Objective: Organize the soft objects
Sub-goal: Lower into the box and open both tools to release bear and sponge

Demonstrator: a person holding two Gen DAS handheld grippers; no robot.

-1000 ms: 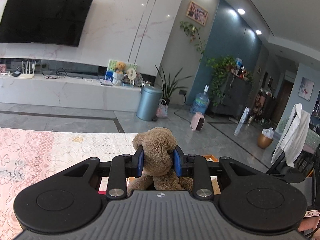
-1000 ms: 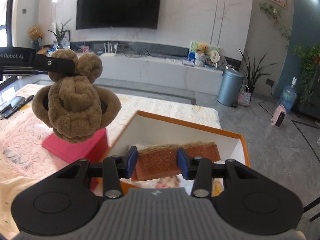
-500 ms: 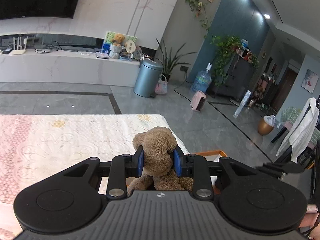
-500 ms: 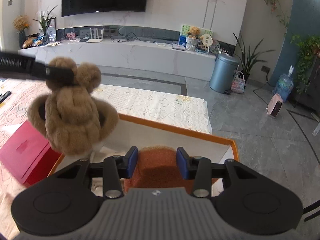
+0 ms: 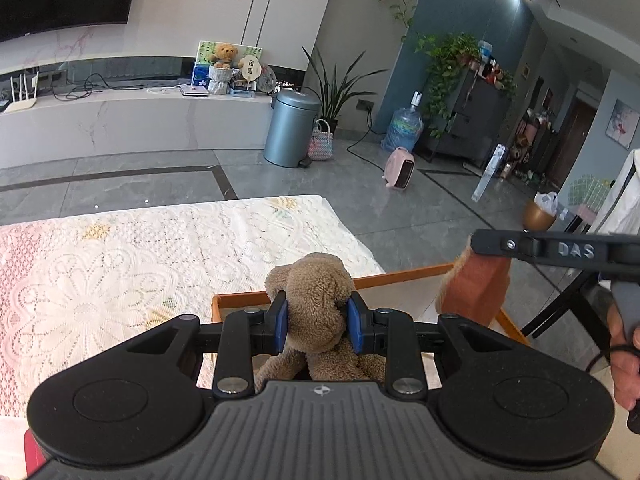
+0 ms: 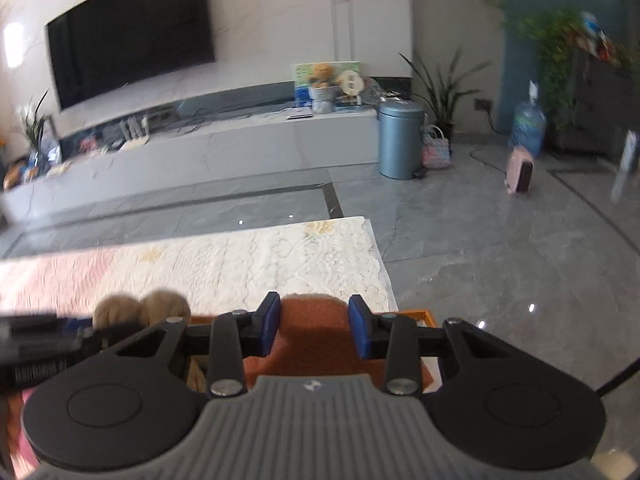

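With the left gripper [image 5: 316, 326] clamped on the brown plush dog [image 5: 314, 300] and the right gripper [image 6: 314, 330] closing on the orange sponge [image 6: 312, 336], lower both inside the orange-rimmed box [image 5: 400, 276] before releasing.

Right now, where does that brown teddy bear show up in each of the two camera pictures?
Left wrist view: the brown teddy bear sits bottom centre, its head squeezed in the left gripper, above the orange-rimmed box.
Right wrist view: only its two rounded ears peek up at lower left, beside the orange sponge.
Shared landmark: the grey-blue bin on the floor by the TV bench.
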